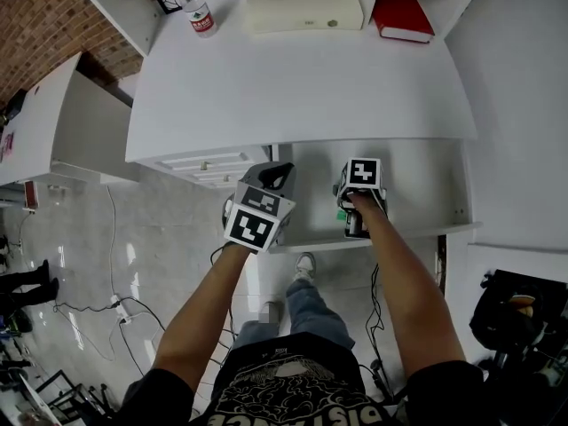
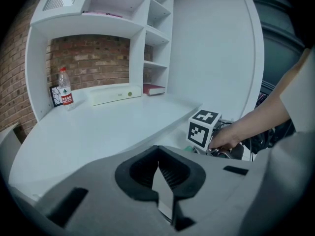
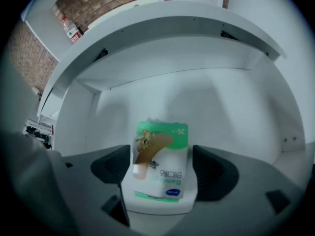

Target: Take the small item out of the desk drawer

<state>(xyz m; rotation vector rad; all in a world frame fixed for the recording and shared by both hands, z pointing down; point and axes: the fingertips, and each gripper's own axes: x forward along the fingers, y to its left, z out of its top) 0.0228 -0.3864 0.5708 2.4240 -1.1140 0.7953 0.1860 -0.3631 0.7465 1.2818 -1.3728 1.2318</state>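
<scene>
The desk drawer [image 1: 417,193] is pulled out beneath the white desk top [image 1: 293,87]. My right gripper [image 1: 353,211] sits inside it, shut on a small green-and-white bandage box [image 3: 162,146], which stands upright between the jaws of the right gripper [image 3: 161,170]. From the head view only a green corner of the box [image 1: 340,213] shows beside the hand. My left gripper [image 1: 276,177] hovers left of the drawer at the desk's front edge. In its own view the left gripper [image 2: 158,173] has its jaws closed together with nothing between them.
At the back of the desk stand a water bottle [image 1: 197,11], a cream flat box [image 1: 302,7] and a red book [image 1: 401,11]. A white drawer unit [image 1: 209,162] sits under the desk's left side. Cables lie on the floor.
</scene>
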